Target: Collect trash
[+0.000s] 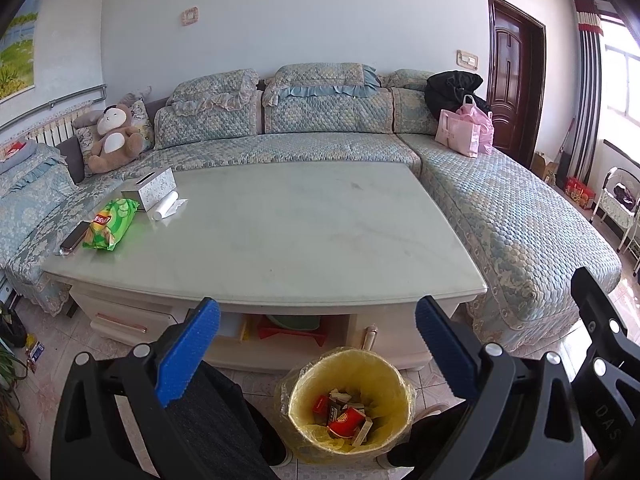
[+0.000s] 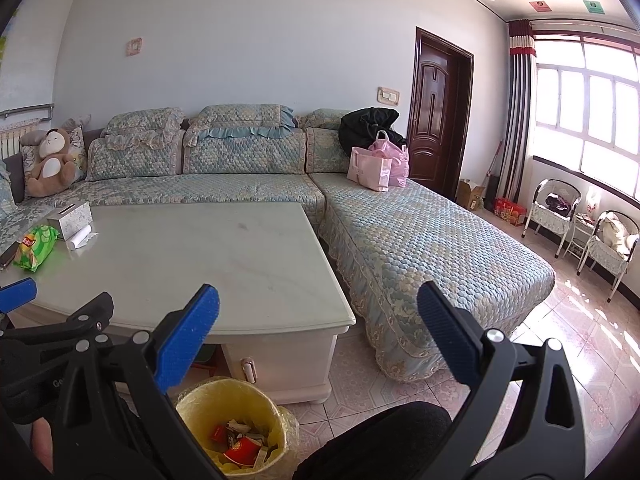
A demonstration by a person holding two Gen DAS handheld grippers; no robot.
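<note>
**Both jaws wide apart, nothing in either one, bin already has stuff in it**

So both sets of jaws were spread wide and holding nothing: the left gripper (image 1: 318,324) and the right gripper (image 2: 318,308) were side by side above the floor in front of the coffee table (image 1: 304,216), both pointing out over it. My guess is they were parked there so the cameras could take in the whole tabletop and hunt for more trash.

Biggest thing around was the sofa (image 1: 500,216), wrapping two sides of the table. The table's middle and near side were bare; everything sat in its far left corner. That was a tissue box (image 1: 154,186), a white paper roll (image 1: 165,205) just beside it, a green chip bag (image 1: 109,224) and a phone (image 1: 74,236) touching the bag's edge. The chip bag looked like the likeliest next pickup, though I couldn't tell if it was empty.

The trash bin (image 1: 348,404) stood on the floor right at the table's front, below the grippers, handy for dropping. Yellow liner, roughly the bottom covered: a red paper cup (image 1: 346,422), small cartons and paper scraps.
</note>
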